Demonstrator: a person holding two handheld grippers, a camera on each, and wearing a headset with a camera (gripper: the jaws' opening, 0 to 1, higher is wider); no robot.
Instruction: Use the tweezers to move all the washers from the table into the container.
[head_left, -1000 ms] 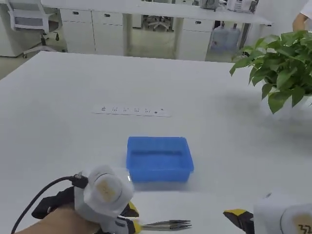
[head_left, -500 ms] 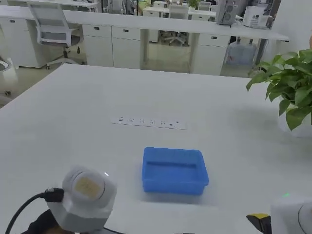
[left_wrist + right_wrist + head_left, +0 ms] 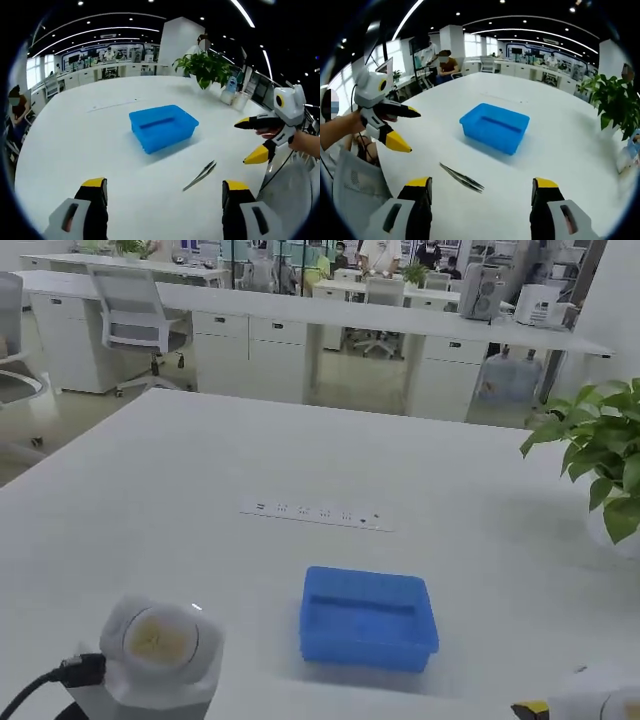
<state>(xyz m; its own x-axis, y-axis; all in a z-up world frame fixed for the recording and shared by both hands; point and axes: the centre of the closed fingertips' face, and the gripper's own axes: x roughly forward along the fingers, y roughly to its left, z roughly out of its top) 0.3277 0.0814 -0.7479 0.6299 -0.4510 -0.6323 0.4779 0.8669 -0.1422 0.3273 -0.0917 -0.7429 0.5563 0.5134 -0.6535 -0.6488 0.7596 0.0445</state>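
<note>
Left gripper [image 3: 163, 184] and right gripper [image 3: 481, 181] both gape empty; tweezers [image 3: 461, 178] lie flat at 7 o'clock of the container [image 3: 490, 136] in right gripper view; best pinch mid-shank, squarely.

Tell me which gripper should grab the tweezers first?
Probably the right gripper, narrowly. It and the left gripper are both open, with the tweezers ahead of each. In the right gripper view they lie nearer the middle between the jaws; in the left gripper view, off toward one jaw.
</note>
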